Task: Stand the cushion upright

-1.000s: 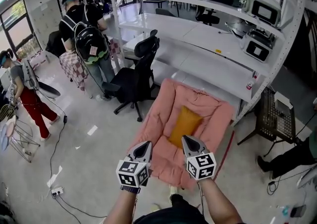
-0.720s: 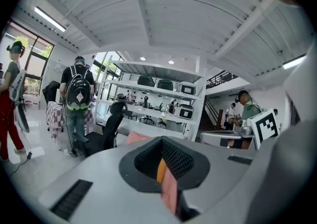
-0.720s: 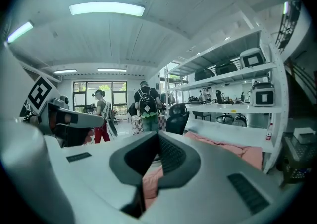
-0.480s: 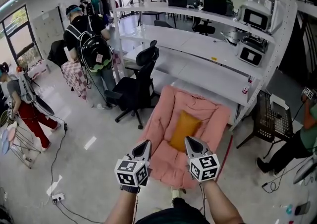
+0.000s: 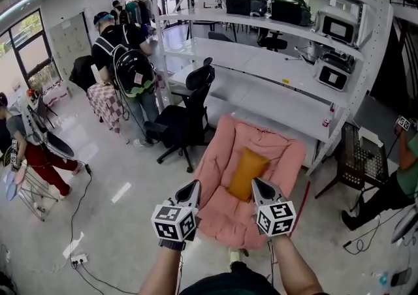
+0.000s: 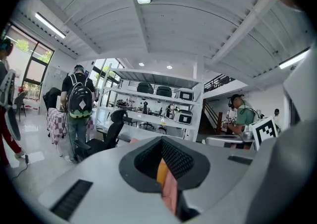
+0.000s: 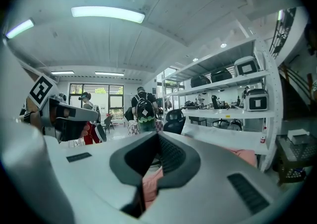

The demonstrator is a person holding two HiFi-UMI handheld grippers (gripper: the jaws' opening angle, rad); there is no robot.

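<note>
Orange cushion is seen lying at the centre of the pink lounger pad, clear of its edges, unmoved since the earlier frame. Left gripper and right gripper are held over the pad's near edge, both jaw pairs pressed together, nothing pinched. Versus a second ago, both are carried slightly higher and further over the pad.

You are in a lab-style workspace: tall white shelving holds microwaves above long white benches, with a black office chair alongside and a power strip on the polished floor
</note>
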